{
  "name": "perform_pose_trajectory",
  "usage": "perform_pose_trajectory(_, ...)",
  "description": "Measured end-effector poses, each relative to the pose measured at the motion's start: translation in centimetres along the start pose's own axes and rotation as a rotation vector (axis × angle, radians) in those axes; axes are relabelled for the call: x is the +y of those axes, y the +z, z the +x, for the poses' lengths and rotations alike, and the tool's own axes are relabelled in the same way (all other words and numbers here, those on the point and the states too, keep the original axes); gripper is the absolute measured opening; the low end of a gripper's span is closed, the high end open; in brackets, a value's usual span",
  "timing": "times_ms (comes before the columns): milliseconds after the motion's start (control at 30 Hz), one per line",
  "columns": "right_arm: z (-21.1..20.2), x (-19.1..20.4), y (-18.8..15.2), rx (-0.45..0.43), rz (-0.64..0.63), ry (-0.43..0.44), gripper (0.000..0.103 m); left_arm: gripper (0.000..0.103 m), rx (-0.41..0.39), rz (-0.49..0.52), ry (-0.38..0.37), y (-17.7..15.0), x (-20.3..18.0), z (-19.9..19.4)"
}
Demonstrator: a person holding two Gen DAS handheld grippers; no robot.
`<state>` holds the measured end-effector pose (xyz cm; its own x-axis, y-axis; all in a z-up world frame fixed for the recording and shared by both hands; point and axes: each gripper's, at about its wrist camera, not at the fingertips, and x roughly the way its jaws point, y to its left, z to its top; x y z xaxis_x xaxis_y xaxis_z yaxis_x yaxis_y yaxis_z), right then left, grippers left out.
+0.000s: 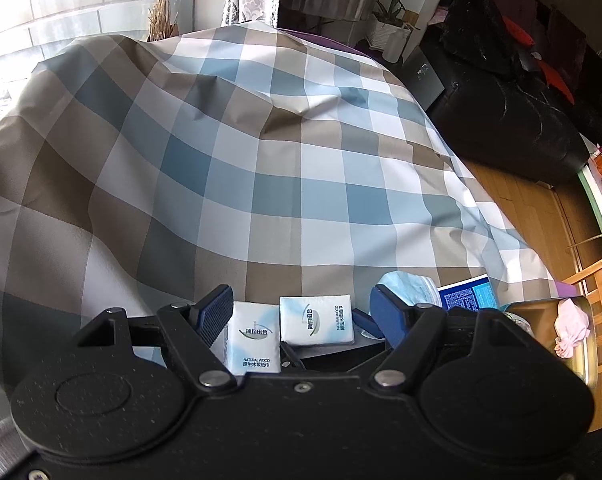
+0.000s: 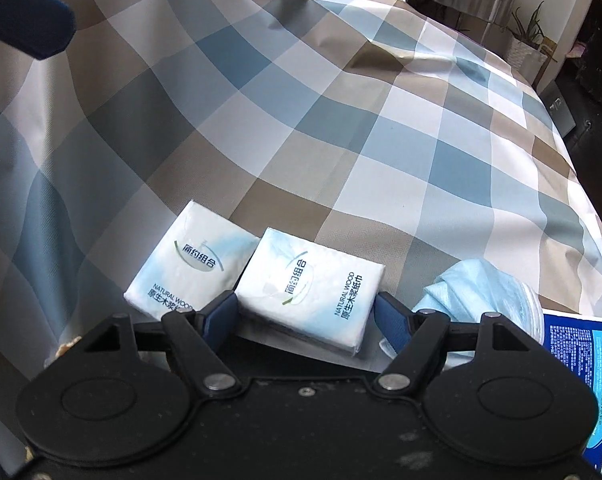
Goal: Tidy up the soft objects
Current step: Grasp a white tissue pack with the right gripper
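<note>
Two white tissue packs lie side by side on the checked cloth [image 2: 341, 120]. In the right wrist view my right gripper [image 2: 307, 316] straddles the right pack [image 2: 313, 288]. Its blue pads sit close against the pack's short sides without squeezing it, and the pack rests flat. The left pack [image 2: 189, 268] lies just outside the left finger. My left gripper [image 1: 301, 312] hovers above both packs, open and holding nothing. From there I see the left pack [image 1: 253, 340] and the right pack [image 1: 317, 320]. Its blurred fingers [image 2: 25, 16] show at the top of the right wrist view.
A crumpled pile of light blue face masks [image 2: 473, 292] lies right of the packs, beside a blue printed box [image 2: 581, 344]. A shiny metal container [image 1: 581, 360] holds a pink cloth [image 1: 571, 328]. A black sofa [image 1: 513, 120] and wooden floor [image 1: 513, 200] lie past the right edge.
</note>
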<state>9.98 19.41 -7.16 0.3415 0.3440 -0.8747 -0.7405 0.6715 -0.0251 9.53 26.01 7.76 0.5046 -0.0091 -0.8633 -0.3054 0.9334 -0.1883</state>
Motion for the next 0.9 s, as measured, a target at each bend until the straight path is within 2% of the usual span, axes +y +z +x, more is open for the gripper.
perform_pose_trajectory(133,0.4,-0.8,0.1,0.013,0.039,0.019,0.075,0.071,-0.003,0.001,0.001,0.0,0.0,0.0)
perform_pose_trajectory(233,0.9,-1.1,-0.1,0.032,0.033,-0.012,0.054,0.071,-0.002,0.004,0.006,-0.1,0.0,0.2)
perform_pose_trajectory(267,1.0,-1.3,-0.2,0.038,0.033,-0.018,0.052,0.071,0.001,0.003,0.005,-0.1,0.0,0.2)
perform_pose_trajectory(400,0.8,-2.1,-0.6,0.031,0.068,-0.001,0.057,0.071,-0.01,0.003,0.0,-0.1,-0.1,0.0)
perform_pose_trajectory(467,0.5,-1.8,-0.4,0.004,0.051,-0.004,0.072,0.071,-0.015,0.001,0.002,-0.1,-0.1,-0.1)
perform_pose_trajectory(567,0.6,-1.1,0.3,-0.013,0.012,-0.001,0.083,0.071,-0.011,-0.005,0.004,-0.1,0.1,0.0)
perform_pose_trajectory(700,1.2,-0.4,1.2,-0.018,-0.024,-0.023,0.086,0.071,-0.027,-0.02,0.023,-0.1,0.5,-0.3)
perform_pose_trajectory(800,2.0,-0.4,1.4,0.005,-0.069,-0.029,0.086,0.072,-0.026,-0.041,0.0,0.0,0.9,-0.4)
perform_pose_trajectory(833,2.2,-0.4,1.3,0.011,-0.082,-0.033,0.078,0.072,-0.024,-0.047,-0.011,0.1,1.0,-0.3)
perform_pose_trajectory(900,2.3,-0.6,1.3,0.018,-0.101,-0.035,0.072,0.072,-0.025,-0.053,-0.016,0.2,1.0,-0.4)
